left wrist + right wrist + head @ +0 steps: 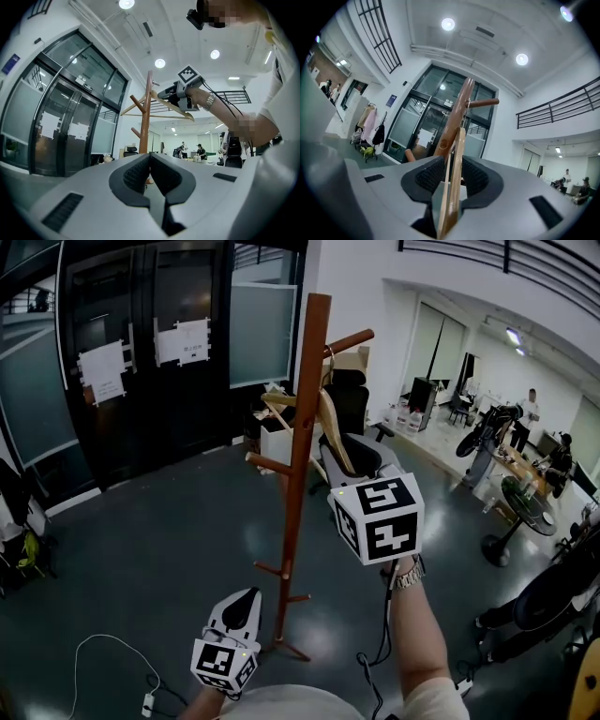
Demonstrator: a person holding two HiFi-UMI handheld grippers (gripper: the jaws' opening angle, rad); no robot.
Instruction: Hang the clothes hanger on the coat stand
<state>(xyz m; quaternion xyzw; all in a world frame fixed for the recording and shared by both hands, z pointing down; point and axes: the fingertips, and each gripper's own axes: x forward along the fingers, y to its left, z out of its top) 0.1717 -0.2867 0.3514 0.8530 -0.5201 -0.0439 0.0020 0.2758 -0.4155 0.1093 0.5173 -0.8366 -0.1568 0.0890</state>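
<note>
R gripper (452,161) jaws pinch the wooden hanger (453,197) on one arm and hold it up just beside the coat stand (298,456), hook near the top peg (349,340). L gripper (150,158) jaws are closed w/ nothing between, low near the stand's base.

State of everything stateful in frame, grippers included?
right gripper: shut on the clothes hanger.
clothes hanger: raised by the top peg; hooked or not, can't tell.
coat stand: upright.
left gripper: shut, empty, held low.
glass doors: closed.
</note>
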